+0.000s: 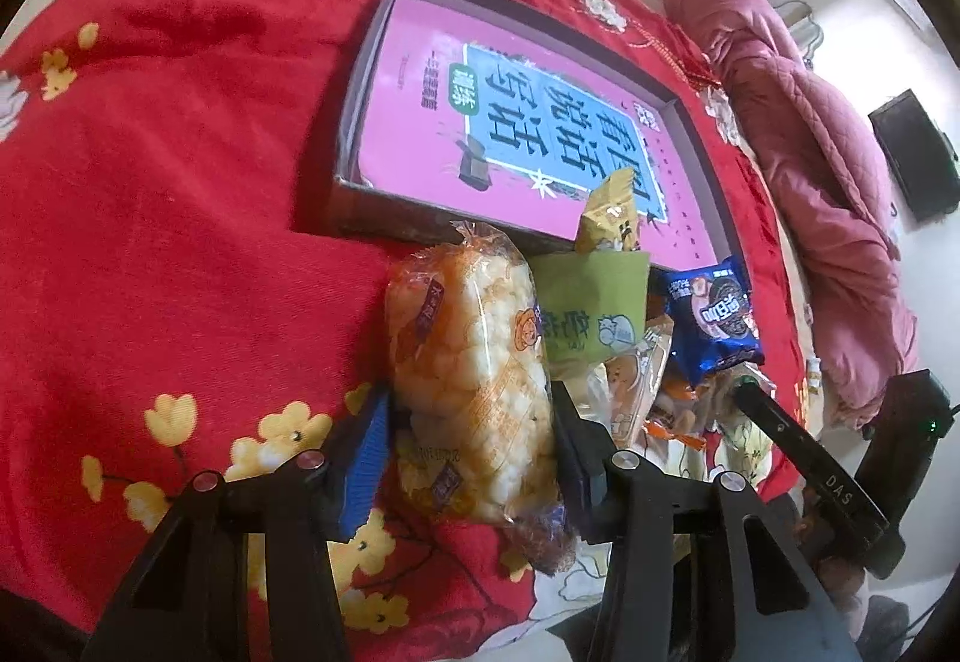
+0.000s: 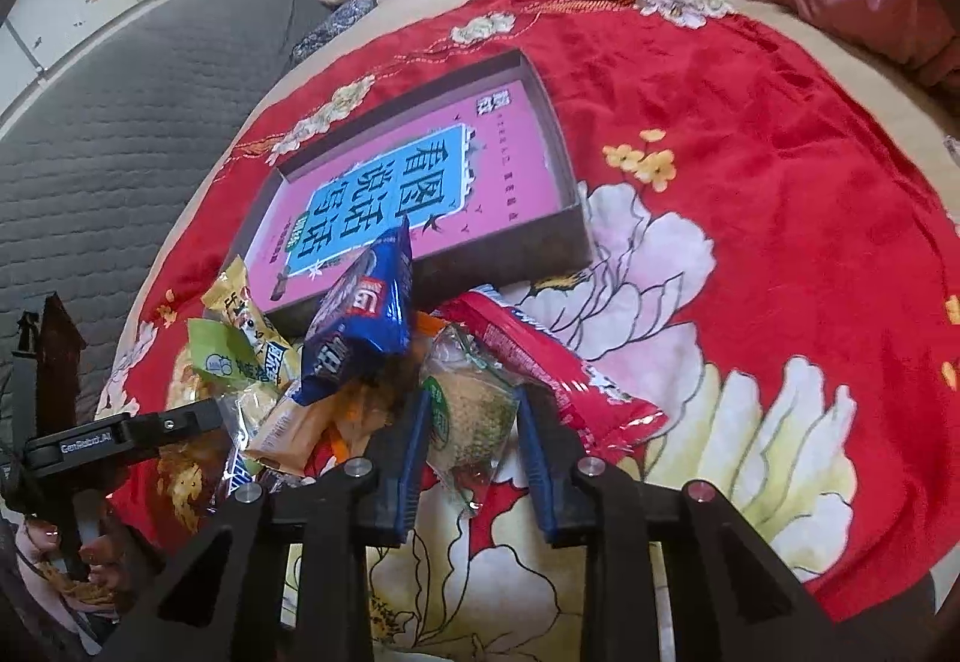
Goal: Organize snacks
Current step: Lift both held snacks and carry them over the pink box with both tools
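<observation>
shallow pink-lined cardboard box (image 1: 384, 80) holds no snacks | left claw (image 1: 471, 422) clamps clear puffed-rice cake packet (image 1: 468, 362) | right claw (image 2: 474, 422) brackets clear green-labelled biscuit packet (image 2: 474, 410), grip unclear | snack pile (image 2: 336, 362) unsorted

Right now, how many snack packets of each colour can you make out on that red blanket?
Blue foil packet: 1
Long red foil packet: 1
Green paper packet: 1
Yellow foil packet: 1
Clear plastic: 2, the clear packet of puffed rice crackers and the clear packet with a round brown cake
Total: 6 plainly seen; others lie half buried in the pile.
</observation>
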Available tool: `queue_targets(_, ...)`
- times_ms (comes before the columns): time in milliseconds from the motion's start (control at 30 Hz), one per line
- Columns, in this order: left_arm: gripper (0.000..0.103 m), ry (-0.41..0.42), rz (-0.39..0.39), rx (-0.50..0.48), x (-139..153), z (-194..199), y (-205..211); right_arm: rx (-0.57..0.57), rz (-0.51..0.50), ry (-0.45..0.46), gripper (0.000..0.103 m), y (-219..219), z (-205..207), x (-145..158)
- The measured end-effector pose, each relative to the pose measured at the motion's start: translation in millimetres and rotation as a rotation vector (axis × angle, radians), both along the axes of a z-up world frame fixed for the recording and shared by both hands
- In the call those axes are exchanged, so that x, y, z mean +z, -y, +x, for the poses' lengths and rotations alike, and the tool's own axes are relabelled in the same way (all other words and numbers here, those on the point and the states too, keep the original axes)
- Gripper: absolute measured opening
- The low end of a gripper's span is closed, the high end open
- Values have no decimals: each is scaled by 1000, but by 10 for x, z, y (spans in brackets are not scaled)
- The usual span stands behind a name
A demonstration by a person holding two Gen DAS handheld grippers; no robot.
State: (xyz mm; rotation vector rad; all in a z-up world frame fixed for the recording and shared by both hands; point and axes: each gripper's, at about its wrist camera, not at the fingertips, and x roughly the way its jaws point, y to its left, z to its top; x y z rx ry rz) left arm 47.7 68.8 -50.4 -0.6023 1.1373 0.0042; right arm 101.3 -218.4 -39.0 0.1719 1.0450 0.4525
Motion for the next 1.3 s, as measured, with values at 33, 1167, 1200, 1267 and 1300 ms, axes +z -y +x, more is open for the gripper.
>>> queue_targets(33, 51, 6, 1, -1, 29, -17, -8, -1, -3, 7, 29, 1, -7, 21)
queue_targets(1167, 51, 117, 128, 46, 521, 230, -190, -59, 59, 204, 29, -47, 257, 526)
queue_targets(1200, 51, 117, 133, 47, 520, 253, -193, -61, 65, 202, 29, -63, 299, 518)
queue_targets(1267, 51, 119, 148, 57, 520, 329, -211, -62, 75, 200, 29, -90, 371, 502)
queue_targets(1300, 51, 119, 153, 61, 517, 366, -217, -65, 78, 199, 29, -103, 412, 492)
